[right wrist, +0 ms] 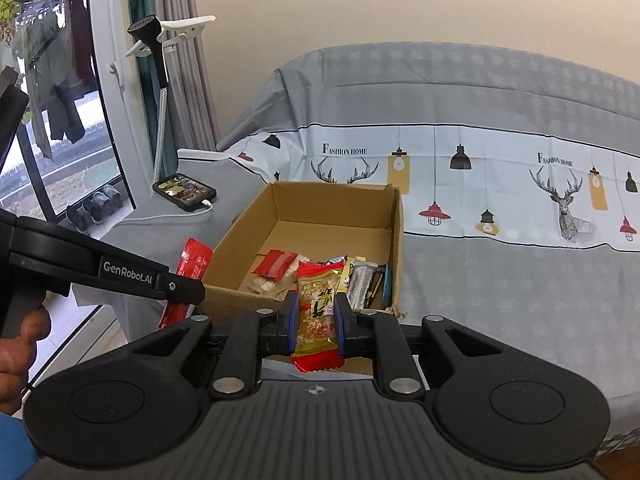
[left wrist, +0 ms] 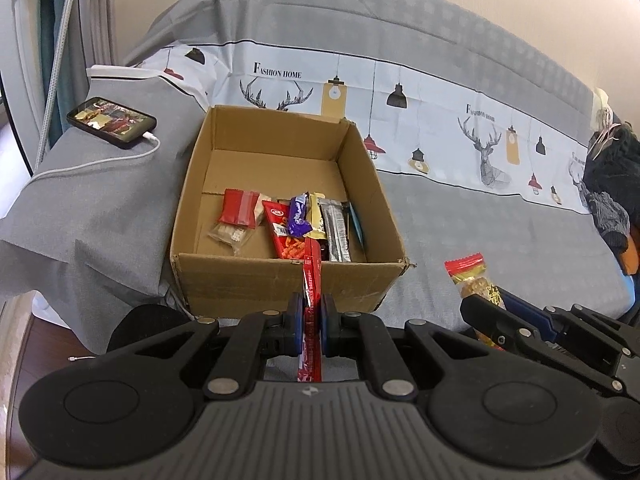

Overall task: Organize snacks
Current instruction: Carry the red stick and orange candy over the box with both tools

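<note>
1. A cardboard box (left wrist: 280, 280) stands open on a sofa covered with a grey sheet (left wrist: 460, 220); it serves as the landmark here.
2. The left claw (left wrist: 311, 312) is pressed together on a thin red stick pack (left wrist: 312, 276), held edge-on just outside the box's near wall, its tip poking over that wall's rim.
3. The right claw (right wrist: 317, 312) pinches a clear peanut pack (right wrist: 318, 312) with red ends, also at the box's near wall, the pack upright between the blue pads (right wrist: 293, 316).
4. In the left view the right claw (left wrist: 486, 300) shows to the right of the box, near its front right corner, with the peanut pack (left wrist: 474, 280) rising from it.
5. In the right view the left claw (right wrist: 188, 288) shows to the left of the box, its red stick pack (right wrist: 194, 260) just beside the box's left wall; a hand (right wrist: 16, 352) grips its handle.
6. Inside the box, snacks lie along the near side: a red-and-white pack (left wrist: 240, 208) on a clear pack of pale biscuits (left wrist: 230, 234) towards the left, then a red chip bag (left wrist: 286, 236), a purple wrapper (left wrist: 299, 220), a yellow pack (left wrist: 318, 216) and a silver-black bar (left wrist: 338, 232) towards the right wall.
7. The far half of the box floor is bare cardboard.
8. A phone (left wrist: 112, 122) with a lit screen lies on the sofa arm left of the box, a white cable (left wrist: 100, 162) plugged into it.
</note>
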`<state>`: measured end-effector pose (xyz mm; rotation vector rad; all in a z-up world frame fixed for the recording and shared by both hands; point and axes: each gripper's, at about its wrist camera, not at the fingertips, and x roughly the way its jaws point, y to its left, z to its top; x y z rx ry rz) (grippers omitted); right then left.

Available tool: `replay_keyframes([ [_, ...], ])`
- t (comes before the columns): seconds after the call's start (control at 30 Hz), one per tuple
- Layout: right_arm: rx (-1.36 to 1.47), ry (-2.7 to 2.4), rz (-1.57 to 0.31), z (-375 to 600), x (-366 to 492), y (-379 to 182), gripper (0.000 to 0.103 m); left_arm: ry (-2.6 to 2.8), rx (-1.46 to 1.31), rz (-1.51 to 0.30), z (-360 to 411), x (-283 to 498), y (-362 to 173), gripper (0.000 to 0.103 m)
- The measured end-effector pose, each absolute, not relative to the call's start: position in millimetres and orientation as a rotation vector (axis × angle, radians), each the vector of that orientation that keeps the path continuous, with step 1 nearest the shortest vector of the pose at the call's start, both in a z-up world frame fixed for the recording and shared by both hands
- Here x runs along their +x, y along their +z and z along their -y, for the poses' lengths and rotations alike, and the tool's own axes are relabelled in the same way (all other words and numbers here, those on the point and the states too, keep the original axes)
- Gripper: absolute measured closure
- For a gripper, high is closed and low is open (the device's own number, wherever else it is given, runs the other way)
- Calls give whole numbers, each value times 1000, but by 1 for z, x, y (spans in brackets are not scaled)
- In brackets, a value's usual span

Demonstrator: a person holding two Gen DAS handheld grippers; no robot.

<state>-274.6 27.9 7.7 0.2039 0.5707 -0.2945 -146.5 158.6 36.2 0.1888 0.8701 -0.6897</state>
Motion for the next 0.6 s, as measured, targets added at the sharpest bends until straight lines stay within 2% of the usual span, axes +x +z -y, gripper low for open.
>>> replay_keyframes([
  [0.6,225,-292,-635,-21,-256,-4,84,-674,188,-933,-149,-127,19,94],
])
